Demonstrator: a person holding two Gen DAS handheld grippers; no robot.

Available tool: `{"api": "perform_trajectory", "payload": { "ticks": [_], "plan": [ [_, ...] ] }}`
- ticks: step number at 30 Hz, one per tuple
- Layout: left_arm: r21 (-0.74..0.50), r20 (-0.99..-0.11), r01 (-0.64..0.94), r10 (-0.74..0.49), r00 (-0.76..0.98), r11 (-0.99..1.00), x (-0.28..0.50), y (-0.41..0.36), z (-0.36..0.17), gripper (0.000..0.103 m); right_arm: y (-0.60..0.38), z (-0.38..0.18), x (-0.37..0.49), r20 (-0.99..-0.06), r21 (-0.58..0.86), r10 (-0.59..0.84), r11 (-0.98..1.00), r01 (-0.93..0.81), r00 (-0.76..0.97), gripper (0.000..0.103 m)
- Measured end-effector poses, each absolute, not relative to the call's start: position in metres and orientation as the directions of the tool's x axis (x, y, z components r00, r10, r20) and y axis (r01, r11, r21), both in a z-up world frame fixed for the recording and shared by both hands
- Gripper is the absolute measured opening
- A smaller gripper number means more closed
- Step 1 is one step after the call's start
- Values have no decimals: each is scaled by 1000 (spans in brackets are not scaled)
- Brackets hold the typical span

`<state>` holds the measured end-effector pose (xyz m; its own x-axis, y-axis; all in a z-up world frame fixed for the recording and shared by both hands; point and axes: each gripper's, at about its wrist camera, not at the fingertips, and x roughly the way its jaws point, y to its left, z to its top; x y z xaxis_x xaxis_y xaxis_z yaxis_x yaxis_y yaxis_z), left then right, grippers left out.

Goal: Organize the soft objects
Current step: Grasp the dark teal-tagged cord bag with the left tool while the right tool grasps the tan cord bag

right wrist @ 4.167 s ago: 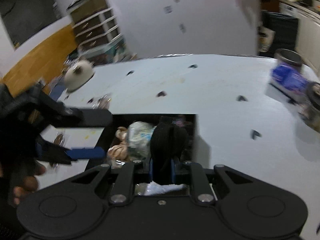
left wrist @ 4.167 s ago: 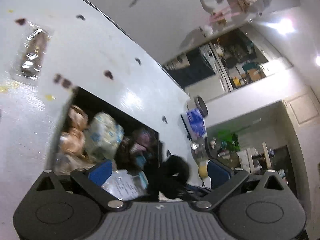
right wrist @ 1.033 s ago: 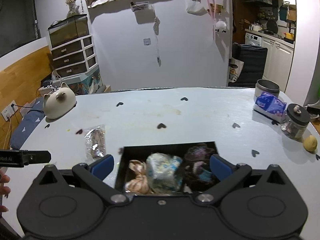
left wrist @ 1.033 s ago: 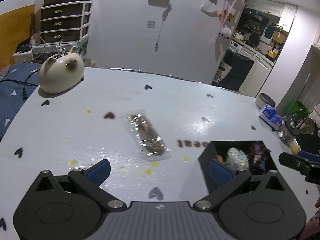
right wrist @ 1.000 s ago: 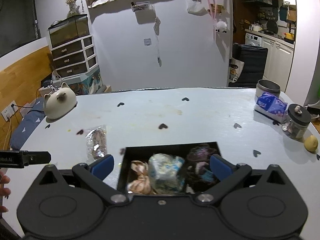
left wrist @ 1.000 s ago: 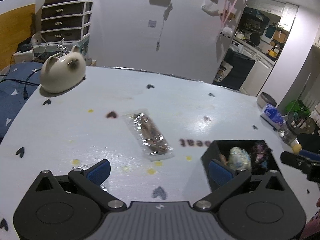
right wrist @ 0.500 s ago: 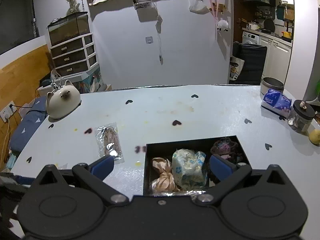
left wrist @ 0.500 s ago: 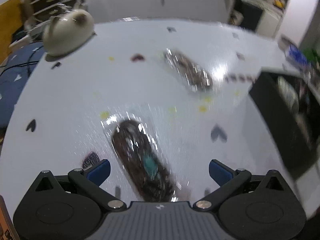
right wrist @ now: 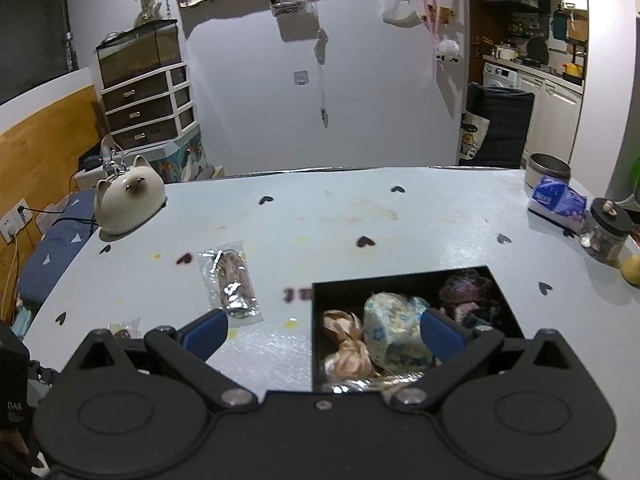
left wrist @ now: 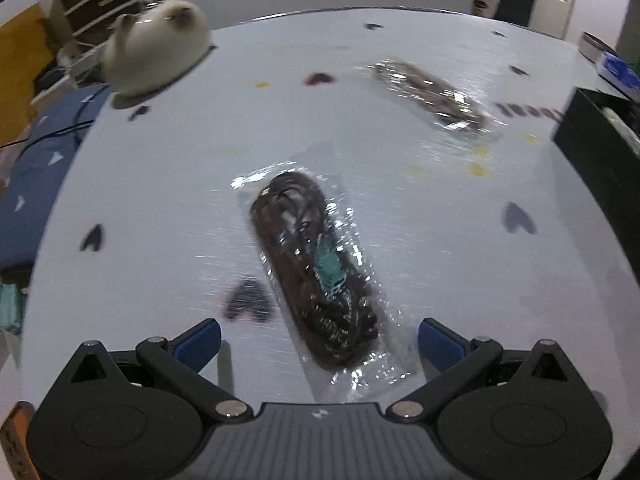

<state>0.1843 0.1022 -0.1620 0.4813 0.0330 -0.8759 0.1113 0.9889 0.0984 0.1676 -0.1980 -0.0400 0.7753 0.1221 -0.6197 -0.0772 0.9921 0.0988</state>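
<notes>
I see a pale blue table [right wrist: 440, 216] dotted with dark hearts, a black box [right wrist: 320, 340], and a cream cat figurine [right wrist: 128, 204].

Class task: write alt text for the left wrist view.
The open left tool hovers over a clear plastic packet of dark brown hair ties on a white heart-printed table. A second packet and a cream cat-shaped ornament lie beyond.
</notes>
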Motion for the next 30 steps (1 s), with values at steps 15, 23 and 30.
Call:
{"api": "perform_trajectory", "payload": {
  "ticks": [15, 23, 30],
  "plan": [
    [-28, -850, 88, -70, 521, 996, 217, 126, -156, 103, -125, -52, 253, -610, 76, 256, 961, -265, 750, 103],
    [-41, -859, 24, -48, 509, 999, 225, 134, -164, 103, -87, -88, 318, -714, 74, 265, 949, -307, 648, 90],
    [19, -883, 36, 0, 470, 999, 229, 127, -166, 103, -67, -123, 363, -806, 90, 282, 927, -363, 521, 82]
  ]
}}
